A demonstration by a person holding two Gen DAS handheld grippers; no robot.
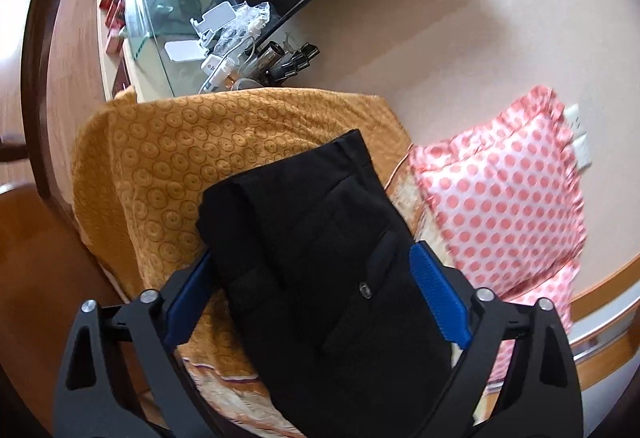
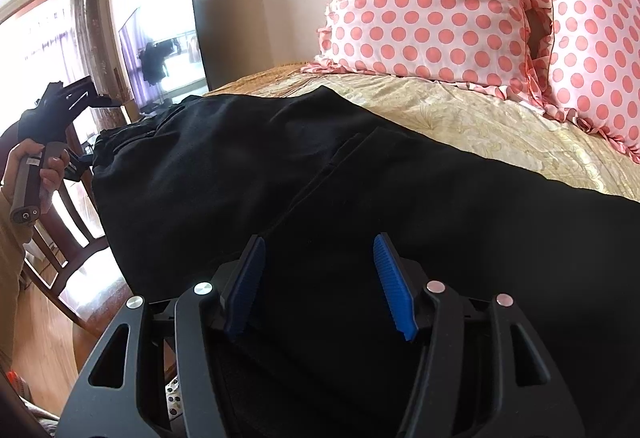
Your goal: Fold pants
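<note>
Black pants (image 1: 320, 270) lie folded on the bed, with a back pocket and its button showing. My left gripper (image 1: 314, 266) is open, its blue pads (image 1: 436, 302) standing either side of the pants' width. In the right wrist view the pants (image 2: 248, 165) spread across the bed. My right gripper (image 2: 320, 258) is open, its blue pads (image 2: 390, 282) just above the black cloth, holding nothing. The hand-held left gripper (image 2: 80, 97) also shows at the far left of that view.
An orange patterned blanket (image 1: 168, 165) covers the bed's end. Pink polka-dot pillows (image 2: 432, 1) lean at the headboard; one also shows in the left wrist view (image 1: 508, 197). A cluttered glass side table (image 1: 224, 49) stands beyond the bed. A wooden chair (image 2: 76, 238) stands beside the bed.
</note>
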